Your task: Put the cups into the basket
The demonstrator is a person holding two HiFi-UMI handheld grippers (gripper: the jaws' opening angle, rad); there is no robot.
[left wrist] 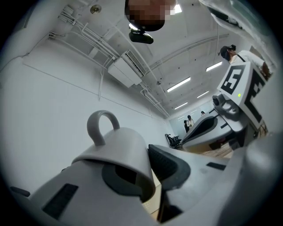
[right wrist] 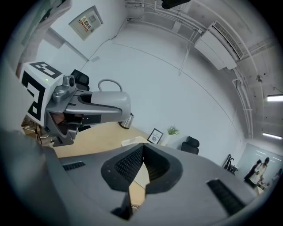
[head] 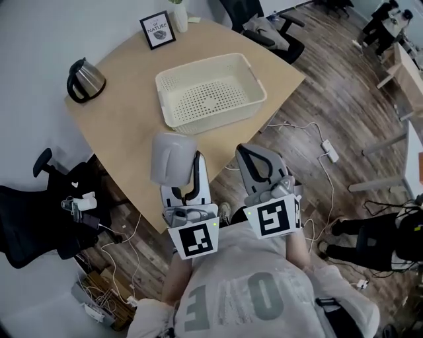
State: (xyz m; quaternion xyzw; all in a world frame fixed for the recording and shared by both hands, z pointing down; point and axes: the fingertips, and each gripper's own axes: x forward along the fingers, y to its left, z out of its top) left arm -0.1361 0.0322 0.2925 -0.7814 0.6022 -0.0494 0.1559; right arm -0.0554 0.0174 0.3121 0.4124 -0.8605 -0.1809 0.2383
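Note:
A grey cup (head: 170,158) with a loop handle is held up over the near edge of the wooden table (head: 125,125). My left gripper (head: 188,164) is shut on it. In the left gripper view the cup (left wrist: 119,145) has one finger inside its rim and the other outside, my left gripper (left wrist: 148,170) pinching the wall, handle upward. The cream perforated basket (head: 254,82) stands empty at the table's middle, beyond both grippers. My right gripper (head: 259,158) hangs beside the left one, shut and empty. The right gripper view shows my right gripper (right wrist: 140,161) with pads pressed together.
A steel kettle (head: 86,80) stands at the table's left edge. A framed picture (head: 157,30) and a small plant pot (head: 179,16) are at the far side. Office chairs (head: 271,30) and floor cables (head: 310,132) surround the table. A person (head: 377,237) stands at right.

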